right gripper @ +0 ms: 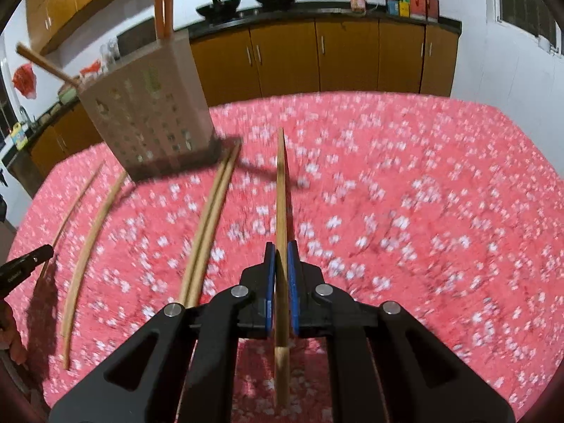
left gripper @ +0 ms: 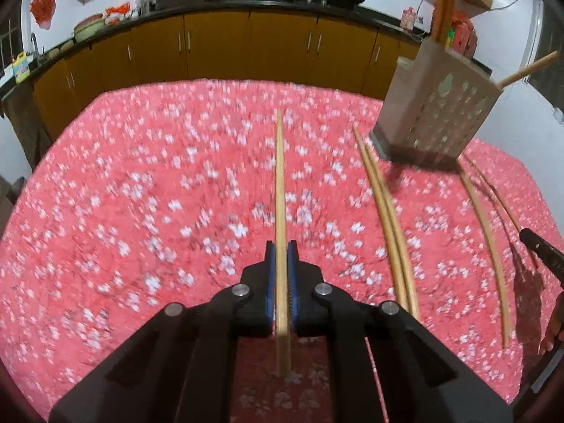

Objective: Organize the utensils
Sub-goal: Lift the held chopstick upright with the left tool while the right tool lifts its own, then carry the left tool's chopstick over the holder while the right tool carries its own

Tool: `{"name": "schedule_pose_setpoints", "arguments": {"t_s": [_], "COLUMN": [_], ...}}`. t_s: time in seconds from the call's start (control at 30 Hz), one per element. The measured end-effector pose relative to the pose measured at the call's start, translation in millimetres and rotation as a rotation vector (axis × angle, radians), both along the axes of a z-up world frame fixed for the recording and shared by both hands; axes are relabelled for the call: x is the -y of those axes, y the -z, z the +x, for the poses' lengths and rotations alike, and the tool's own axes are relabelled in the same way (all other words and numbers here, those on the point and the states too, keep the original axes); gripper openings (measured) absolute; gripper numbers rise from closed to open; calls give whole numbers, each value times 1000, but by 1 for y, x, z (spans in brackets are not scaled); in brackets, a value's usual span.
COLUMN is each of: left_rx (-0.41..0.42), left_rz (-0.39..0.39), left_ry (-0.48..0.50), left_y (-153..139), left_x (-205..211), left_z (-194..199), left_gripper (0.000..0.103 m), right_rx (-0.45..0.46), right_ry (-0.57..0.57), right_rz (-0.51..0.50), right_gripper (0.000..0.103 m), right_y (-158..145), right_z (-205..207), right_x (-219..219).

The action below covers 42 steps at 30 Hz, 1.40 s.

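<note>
Each claw is clenched on one chopstick, the left claw on its chopstick and the right claw on its own, gripped lengthwise (probably to slide tip-first into the perforated holder), while four more lie on the pink floral worktop.

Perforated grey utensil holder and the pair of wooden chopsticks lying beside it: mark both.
Perforated grey utensil holder (left gripper: 437, 112), left wrist view, on its holed front wall.
Pair of wooden chopsticks (right gripper: 208, 225), right wrist view, mid-length on the shafts.
</note>
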<state>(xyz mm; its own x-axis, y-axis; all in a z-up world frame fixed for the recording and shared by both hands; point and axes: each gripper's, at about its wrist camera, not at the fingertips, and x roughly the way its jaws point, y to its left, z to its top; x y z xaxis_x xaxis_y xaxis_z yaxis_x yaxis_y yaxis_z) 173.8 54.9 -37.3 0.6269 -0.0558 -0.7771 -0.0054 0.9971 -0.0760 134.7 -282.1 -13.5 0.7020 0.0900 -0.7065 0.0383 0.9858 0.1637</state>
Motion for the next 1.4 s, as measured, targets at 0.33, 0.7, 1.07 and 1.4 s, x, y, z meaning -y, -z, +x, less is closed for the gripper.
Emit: {"name": "schedule_pose_setpoints", "arguments": {"t_s": [0.33,0.7,1.07,1.4], "left_rx": [188,344,399,554], "left_rz": [-36,-108,-127,-187], "left_ry": [2,-1,81,189], "left_y": [-72,-127,-154,-218], "left_x": [-2,-5,6,45], "left_z": [-10,-18,-26,-28], "left_gripper": [8,8,8,8], "right_rx": [196,302,360,549], "right_ry": [33,43,-23,-132], "right_rz": [24,34,92,170], "right_gripper": [8,8,8,8], "right_y": [-65,-92,-124,-193], "right_z": [-14,-17,-19,-21], "right_x": [11,15,5,-18]}}
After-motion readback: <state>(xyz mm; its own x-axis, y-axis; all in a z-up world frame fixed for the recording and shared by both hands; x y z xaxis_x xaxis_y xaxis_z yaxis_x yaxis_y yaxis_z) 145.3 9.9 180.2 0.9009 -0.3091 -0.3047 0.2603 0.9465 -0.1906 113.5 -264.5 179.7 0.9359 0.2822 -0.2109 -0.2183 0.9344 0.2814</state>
